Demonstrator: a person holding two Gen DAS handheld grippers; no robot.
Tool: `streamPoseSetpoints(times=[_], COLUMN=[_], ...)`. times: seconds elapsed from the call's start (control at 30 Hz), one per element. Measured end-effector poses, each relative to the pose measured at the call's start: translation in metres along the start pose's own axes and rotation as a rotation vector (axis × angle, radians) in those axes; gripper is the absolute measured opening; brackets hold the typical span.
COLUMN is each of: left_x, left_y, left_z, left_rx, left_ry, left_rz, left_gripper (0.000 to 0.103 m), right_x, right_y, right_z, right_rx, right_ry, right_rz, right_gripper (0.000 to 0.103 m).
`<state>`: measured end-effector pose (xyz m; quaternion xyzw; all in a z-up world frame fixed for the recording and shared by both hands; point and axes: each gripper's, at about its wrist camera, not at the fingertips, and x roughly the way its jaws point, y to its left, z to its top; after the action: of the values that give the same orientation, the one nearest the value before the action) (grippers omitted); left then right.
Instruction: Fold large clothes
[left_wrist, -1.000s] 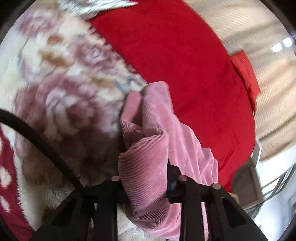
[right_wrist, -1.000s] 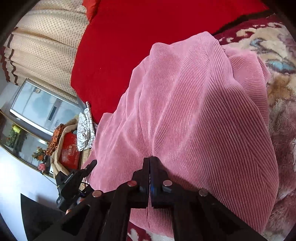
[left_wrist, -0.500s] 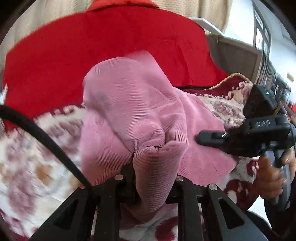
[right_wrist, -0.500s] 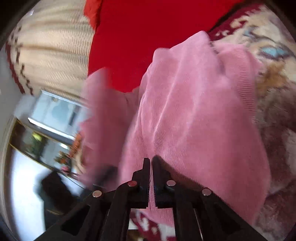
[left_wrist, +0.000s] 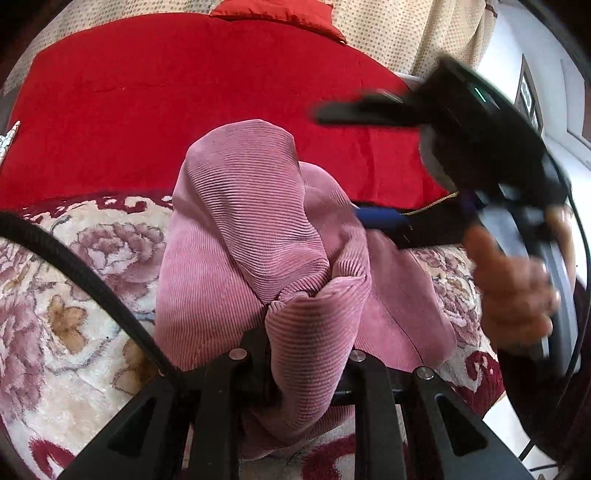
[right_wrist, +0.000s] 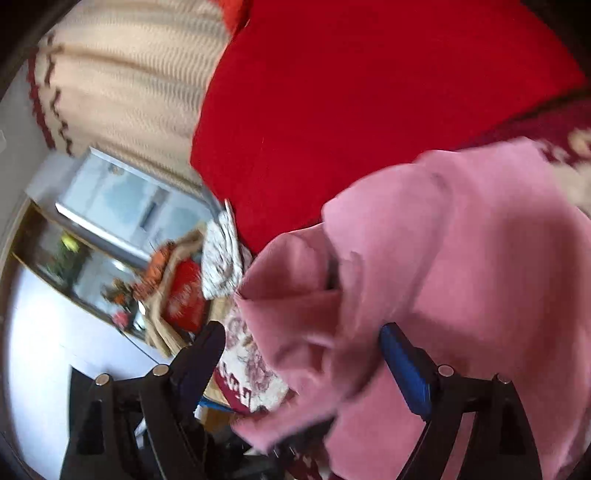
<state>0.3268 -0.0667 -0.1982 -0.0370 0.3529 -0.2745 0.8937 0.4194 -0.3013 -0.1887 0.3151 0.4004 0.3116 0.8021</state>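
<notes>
A pink ribbed garment (left_wrist: 255, 243) lies bunched on a floral blanket (left_wrist: 74, 280). My left gripper (left_wrist: 299, 354) is shut on a thick fold of the pink garment, which hides the fingertips. My right gripper (right_wrist: 303, 343) is open, its jaws spread wide, and the pink garment (right_wrist: 443, 258) hangs loose between and over them. In the left wrist view the right gripper (left_wrist: 369, 166) sits at the garment's right side, one black finger (left_wrist: 354, 112) raised, one blue pad (left_wrist: 380, 218) against the cloth.
A red cover (left_wrist: 192, 96) spreads beyond the garment, with a cream dotted curtain (left_wrist: 399, 33) behind. A black cable (left_wrist: 81, 273) crosses the left wrist view. At the right wrist's left are a glass cabinet (right_wrist: 122, 206), a patterned cloth (right_wrist: 221, 266) and bags (right_wrist: 181, 295).
My right gripper has opened and let go of the pink garment, and it has swung upward. My left gripper keeps its hold and has turned toward the red cover.
</notes>
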Motion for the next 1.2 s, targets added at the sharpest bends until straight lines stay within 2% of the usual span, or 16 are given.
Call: streamPoseSetpoints(times=[0.13,0.23,0.3,0.33,0.43,0.53,0.6,0.73,0.83,0.9,0.97,1.03,1.07,1.13,1.17,1.2], left_x=[-0.005,-0.007,-0.009,-0.007,-0.012,-0.020,-0.023,-0.009,0.022,0.054,0.080,0.077,0.066,0.032,0.014,-0.006], left_y=[0.005,0.007,0.008,0.007,0.001,-0.018,-0.039,-0.084,-0.120,-0.133,-0.137,-0.138,-0.136,-0.126,-0.118,-0.107], left_z=[-0.003,-0.004,-0.004,-0.004,0.004,0.023,0.039,0.064,0.071,0.065,0.053,0.042,0.039,0.040,0.042,0.047], left_rx=[-0.016,-0.020,-0.031,-0.034,-0.014,0.020,0.069,0.114,0.172,0.179,0.182,0.216,0.217,0.198,0.188,0.181], left_ry=[-0.010,-0.014,-0.015,-0.012,-0.002,-0.002,-0.007,0.000,0.014,0.073,0.144,0.151,0.143,0.117,0.086,0.045], left_rz=[-0.015,-0.024,-0.026,-0.031,-0.040,-0.077,-0.098,-0.190,-0.223,-0.229,-0.193,-0.193,-0.236,-0.339,-0.365,-0.357], left_gripper=[0.019,0.019,0.019,0.019,0.019,0.019,0.019,0.019,0.020,0.021,0.023,0.030,0.032,0.050,0.054,0.060], right_x=[0.033,0.055,0.067,0.067,0.048,0.020,0.001,-0.050,-0.085,-0.092,-0.086,-0.068,-0.065,-0.060,-0.061,-0.062], right_y=[0.035,0.039,0.028,0.024,0.023,0.031,0.037,0.029,0.001,-0.035,-0.075,-0.113,-0.120,-0.120,-0.118,-0.117], right_z=[0.005,-0.002,-0.004,-0.004,-0.001,0.004,0.012,0.030,0.041,0.044,0.044,0.038,0.034,0.029,0.029,0.030], right_rx=[-0.169,-0.264,-0.273,-0.267,-0.252,-0.275,-0.312,-0.323,-0.281,-0.210,-0.137,-0.058,-0.039,-0.058,-0.058,-0.036], right_ry=[0.059,0.088,0.111,0.110,0.054,-0.016,-0.054,-0.130,-0.174,-0.162,-0.123,-0.049,-0.039,-0.061,-0.070,-0.069], right_rz=[-0.114,-0.278,-0.400,-0.435,-0.369,-0.312,-0.304,-0.287,-0.314,-0.340,-0.368,-0.328,-0.310,-0.319,-0.330,-0.337], right_gripper=[0.090,0.088,0.060,0.034,0.020,0.018,0.018,0.017,0.017,0.017,0.017,0.017,0.017,0.018,0.021,0.024])
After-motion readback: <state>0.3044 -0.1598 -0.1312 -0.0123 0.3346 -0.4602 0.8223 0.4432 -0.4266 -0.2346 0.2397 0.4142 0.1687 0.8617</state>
